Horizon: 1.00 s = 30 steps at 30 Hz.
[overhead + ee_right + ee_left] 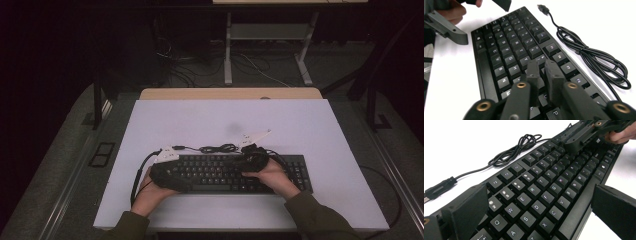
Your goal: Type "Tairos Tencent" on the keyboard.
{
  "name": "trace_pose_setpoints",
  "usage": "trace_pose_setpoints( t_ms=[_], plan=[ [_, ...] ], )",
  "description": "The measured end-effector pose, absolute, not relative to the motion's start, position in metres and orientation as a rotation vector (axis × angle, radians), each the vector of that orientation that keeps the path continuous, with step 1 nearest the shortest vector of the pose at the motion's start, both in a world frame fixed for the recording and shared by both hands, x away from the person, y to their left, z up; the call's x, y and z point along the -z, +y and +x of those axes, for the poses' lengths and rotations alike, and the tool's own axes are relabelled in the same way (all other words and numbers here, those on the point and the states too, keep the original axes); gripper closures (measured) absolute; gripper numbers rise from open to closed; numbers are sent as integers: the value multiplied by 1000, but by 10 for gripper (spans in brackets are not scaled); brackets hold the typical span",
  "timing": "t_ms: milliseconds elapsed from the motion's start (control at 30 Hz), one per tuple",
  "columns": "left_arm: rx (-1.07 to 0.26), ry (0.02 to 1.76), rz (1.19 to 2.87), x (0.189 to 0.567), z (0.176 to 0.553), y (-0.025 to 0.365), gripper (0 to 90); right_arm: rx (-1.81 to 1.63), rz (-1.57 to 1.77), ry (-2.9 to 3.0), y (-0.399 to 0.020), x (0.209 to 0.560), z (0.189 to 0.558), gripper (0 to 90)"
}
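The left gripper straddled the keyboard with fingers open; the right gripper's fingers, nearly closed, held nothing.

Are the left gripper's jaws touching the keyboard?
Cannot tell. In the left gripper view the left gripper straddles the keyboard with open jaws, but no gap shows plainly.

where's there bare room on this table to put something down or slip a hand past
The white table is bare between the keyboard and the far wooden edge, along both side edges, and in a thin strip in front of the keyboard. It is crowded at the keyboard, where the left gripper and right gripper work, and at the coiled cable behind it.
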State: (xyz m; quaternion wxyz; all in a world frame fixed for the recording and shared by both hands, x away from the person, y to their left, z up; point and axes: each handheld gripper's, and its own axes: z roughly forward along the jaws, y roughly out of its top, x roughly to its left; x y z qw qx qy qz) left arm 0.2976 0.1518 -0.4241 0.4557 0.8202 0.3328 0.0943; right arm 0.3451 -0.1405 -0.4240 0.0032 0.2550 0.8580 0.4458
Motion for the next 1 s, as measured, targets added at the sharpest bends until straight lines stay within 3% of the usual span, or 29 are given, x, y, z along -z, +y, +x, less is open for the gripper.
trace_pose_setpoints(
  t_ms=[467,667,1000],
  plan=[
    [-236,822,2012,420,299,153,59,-1484,883,2648,-148,423,350,320],
    [-235,823,2017,417,301,154,128,-1491,903,2620,-150,422,351,252],
    [-222,812,2016,414,307,153,233,-1486,907,2603,-152,421,352,227]
  ],
)
